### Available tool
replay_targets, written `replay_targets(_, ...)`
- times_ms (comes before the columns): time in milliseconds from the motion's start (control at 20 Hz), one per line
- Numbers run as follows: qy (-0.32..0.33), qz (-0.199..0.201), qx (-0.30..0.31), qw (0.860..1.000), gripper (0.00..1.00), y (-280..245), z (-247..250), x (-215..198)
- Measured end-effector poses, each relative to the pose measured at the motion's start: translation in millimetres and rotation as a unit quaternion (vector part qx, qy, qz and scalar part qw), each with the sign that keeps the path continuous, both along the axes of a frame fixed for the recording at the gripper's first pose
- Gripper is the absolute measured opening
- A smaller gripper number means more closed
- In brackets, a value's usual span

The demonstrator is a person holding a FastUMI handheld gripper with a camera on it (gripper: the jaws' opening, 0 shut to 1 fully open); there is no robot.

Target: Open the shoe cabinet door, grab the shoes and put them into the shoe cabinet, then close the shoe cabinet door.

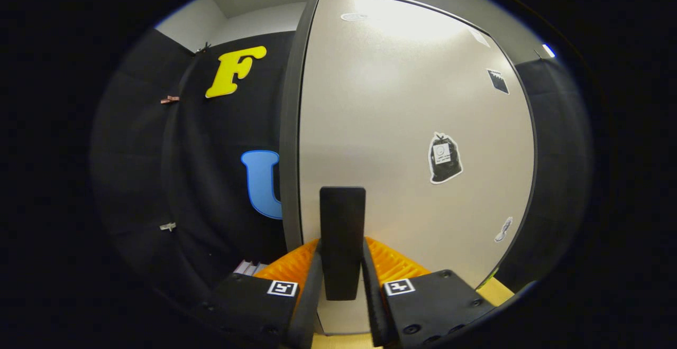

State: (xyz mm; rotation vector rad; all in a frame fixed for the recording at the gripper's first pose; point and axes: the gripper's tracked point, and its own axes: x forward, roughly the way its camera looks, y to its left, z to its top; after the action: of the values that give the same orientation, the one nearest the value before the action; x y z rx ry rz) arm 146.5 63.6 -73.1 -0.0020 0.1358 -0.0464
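Observation:
The shoe cabinet door (402,106) is a pale, smooth panel standing right in front of me, with a dark edge (290,127) running down its left side. A black upright handle (342,211) is fixed low on the door. My gripper (342,246) is shut on this handle, one finger pressed against each of its sides. Whether the door is ajar cannot be told from here.
The door carries a black bag-shaped sticker (444,157) and smaller stickers (497,81) to the right. Black booth cloth (211,180) with small clips hangs left of the cabinet. A light wooden surface (500,291) lies below the door, and a small pale striped thing (248,267) sits low beside my left finger.

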Motion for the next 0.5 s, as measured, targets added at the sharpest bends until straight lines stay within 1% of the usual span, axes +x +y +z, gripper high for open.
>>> replay_targets(100,-0.002,0.0,-0.004,1.0,0.45,-0.3,1.3,-1.8)
replay_targets(200,0.001,-0.001,-0.003,1.0,0.39,-0.4,-1.5,1.2)
replay_targets(250,0.001,-0.001,-0.004,1.0,0.33,-0.2,-1.5,0.0)
replay_targets(500,0.007,0.011,-0.002,1.0,0.33,-0.3,-2.5,-3.6)
